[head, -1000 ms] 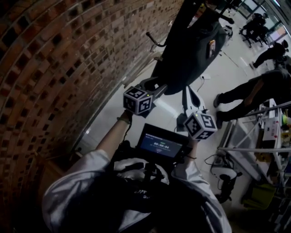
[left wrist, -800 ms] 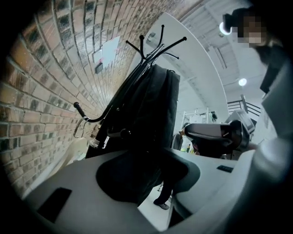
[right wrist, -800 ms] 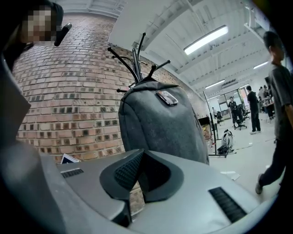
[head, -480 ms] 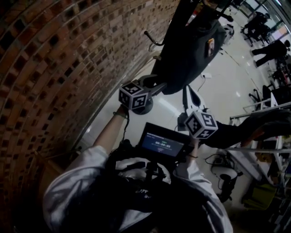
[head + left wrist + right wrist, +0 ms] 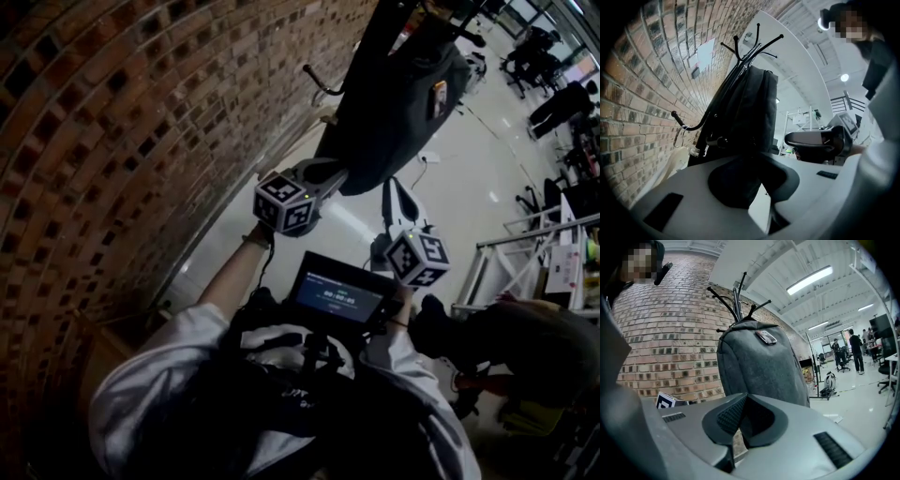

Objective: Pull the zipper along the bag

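A dark grey backpack hangs from a black coat stand beside the brick wall. My left gripper is at the bag's lower left corner. In the left gripper view its jaws are closing with the backpack's dark bottom fabric filling the gap between them. My right gripper points up just under the bag's bottom edge, shut and empty. In the right gripper view the backpack hangs a little ahead of that gripper. I cannot make out the zipper pull.
The brick wall runs along the left. A small screen sits at the holder's chest. A crouched person and a metal rack are at the right. More people stand far off.
My left gripper has shifted slightly and stays at the bag's lower corner. The person at the right has moved down into the lower right. My right gripper has barely moved.
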Tool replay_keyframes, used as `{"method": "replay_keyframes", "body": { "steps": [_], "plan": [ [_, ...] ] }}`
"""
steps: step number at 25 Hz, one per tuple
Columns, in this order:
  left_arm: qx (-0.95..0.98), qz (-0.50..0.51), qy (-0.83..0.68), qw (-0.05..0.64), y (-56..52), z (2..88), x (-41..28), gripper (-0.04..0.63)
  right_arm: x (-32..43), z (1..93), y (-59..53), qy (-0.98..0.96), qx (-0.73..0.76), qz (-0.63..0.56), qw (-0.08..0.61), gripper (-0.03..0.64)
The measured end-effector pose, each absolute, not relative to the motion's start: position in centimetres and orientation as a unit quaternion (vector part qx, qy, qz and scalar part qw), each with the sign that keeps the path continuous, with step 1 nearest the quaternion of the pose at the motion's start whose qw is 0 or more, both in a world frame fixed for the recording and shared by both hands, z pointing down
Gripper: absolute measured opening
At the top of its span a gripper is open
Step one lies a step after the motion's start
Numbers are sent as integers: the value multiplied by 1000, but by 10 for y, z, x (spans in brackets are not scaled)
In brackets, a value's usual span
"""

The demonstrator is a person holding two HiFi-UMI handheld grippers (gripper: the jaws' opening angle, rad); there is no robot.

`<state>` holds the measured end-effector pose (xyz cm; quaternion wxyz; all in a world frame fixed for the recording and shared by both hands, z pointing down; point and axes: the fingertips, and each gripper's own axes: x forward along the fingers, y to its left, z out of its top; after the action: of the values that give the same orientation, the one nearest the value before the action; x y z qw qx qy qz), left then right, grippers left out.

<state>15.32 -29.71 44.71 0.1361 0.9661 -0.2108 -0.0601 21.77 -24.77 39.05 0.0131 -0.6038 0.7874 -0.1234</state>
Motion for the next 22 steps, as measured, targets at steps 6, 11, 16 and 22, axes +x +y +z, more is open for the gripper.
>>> {"method": "replay_keyframes", "body": {
  "steps": [6,11,16,22],
  "plan": [
    [958,-99,-212,165,-291,441,142,51,218,389,-244,786,-606,-122,17,2],
    [954,-109,-227,165,-290,435,135,51,218,383,-243,787,-610,-83,-17,2],
    [932,-188,-212,226,-294,420,129,28,214,370,-245,794,-604,-64,-16,2],
    [914,-185,-193,304,-302,435,130,20,217,371,-244,793,-605,-64,-21,2]
  ]
}}
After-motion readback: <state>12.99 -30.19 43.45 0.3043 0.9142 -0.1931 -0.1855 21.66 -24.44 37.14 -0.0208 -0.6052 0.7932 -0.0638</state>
